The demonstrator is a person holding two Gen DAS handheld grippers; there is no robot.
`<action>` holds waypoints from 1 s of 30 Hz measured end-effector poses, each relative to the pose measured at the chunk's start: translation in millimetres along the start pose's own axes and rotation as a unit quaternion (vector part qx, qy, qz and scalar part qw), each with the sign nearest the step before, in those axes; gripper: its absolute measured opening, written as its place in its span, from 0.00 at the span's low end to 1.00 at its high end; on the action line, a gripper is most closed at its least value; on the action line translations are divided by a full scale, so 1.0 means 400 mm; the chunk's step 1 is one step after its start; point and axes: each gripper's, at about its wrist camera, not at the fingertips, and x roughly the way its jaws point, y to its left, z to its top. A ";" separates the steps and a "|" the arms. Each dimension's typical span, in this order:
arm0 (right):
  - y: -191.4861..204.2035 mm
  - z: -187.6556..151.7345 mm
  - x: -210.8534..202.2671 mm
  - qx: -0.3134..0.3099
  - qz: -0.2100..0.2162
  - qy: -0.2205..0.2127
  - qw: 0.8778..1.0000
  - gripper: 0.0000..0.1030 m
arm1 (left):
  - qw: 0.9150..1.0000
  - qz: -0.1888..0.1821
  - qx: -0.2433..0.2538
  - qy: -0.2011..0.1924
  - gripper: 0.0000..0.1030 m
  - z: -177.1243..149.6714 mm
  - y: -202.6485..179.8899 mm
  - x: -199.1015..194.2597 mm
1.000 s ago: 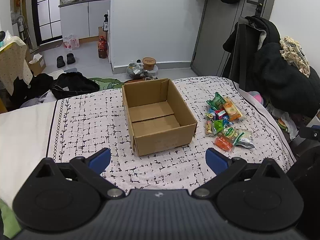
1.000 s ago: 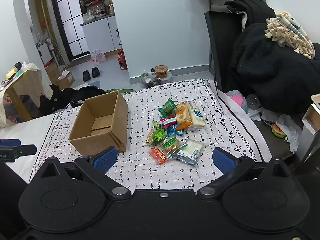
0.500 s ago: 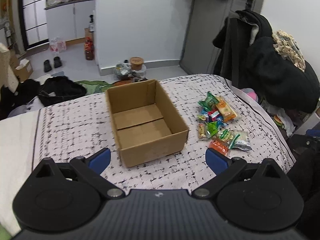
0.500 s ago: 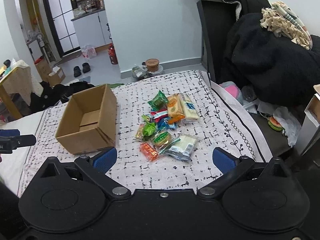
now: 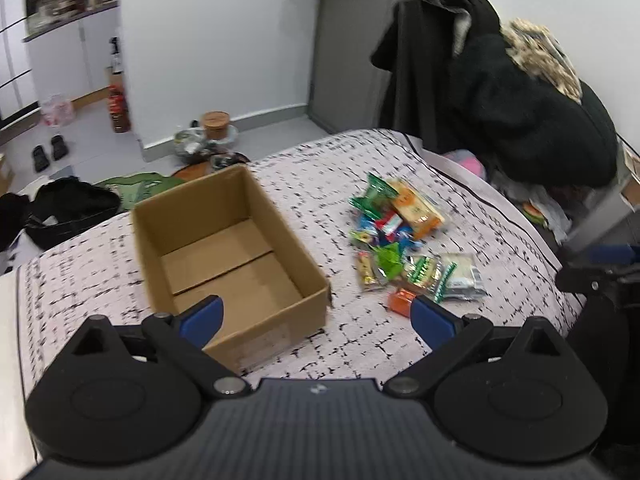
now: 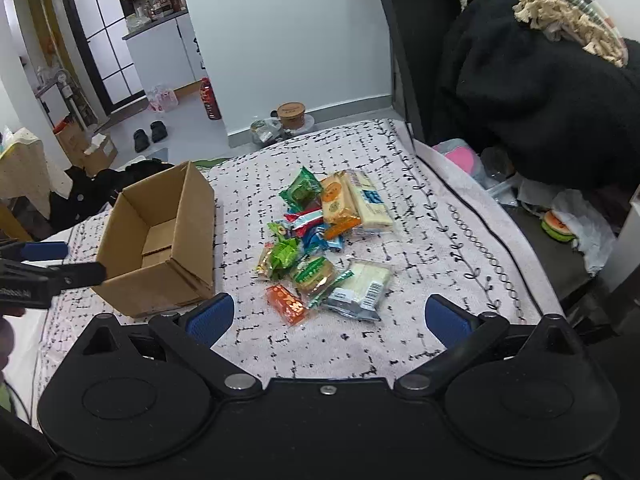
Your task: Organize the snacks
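Snacks point(image 6: 320, 244) lie heaped mid-frame on the bed point(image 6: 440, 248), right of your empty cardboard box point(image 6: 160, 240); your left gripper point(image 5: 316, 312) and right gripper point(image 6: 328, 312) hover with jaws spread wide, holding nothing.

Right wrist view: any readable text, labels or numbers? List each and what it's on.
Nothing reads cleanly.
Left gripper body at the frame's left edge: white lettering, cut off and too small to read.
Orange packet: light characters, blurred.
Clear wrapped snack: barcode and label, digits too small.
White bar packet: blue mark, illegible.
Brown tub on the floor: dark print on the lid, illegible.
Cardboard box: no print visible.
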 end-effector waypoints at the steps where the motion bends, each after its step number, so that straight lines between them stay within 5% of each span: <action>1: -0.001 0.002 0.005 0.002 0.001 0.001 1.000 1.00 | 1.000 -0.002 0.005 0.005 0.97 0.004 -0.003 0.011; 14: -0.027 0.020 0.083 0.025 -0.021 0.025 0.999 0.94 | 0.998 -0.029 0.056 0.008 0.95 0.061 -0.044 0.102; 21: -0.028 0.021 0.127 0.037 -0.031 0.043 0.998 0.78 | 0.995 -0.046 0.086 0.012 0.79 0.076 -0.085 0.169; 30: -0.044 0.016 0.169 0.054 -0.039 0.052 0.996 0.69 | 0.993 -0.076 0.085 0.037 0.67 0.074 -0.130 0.242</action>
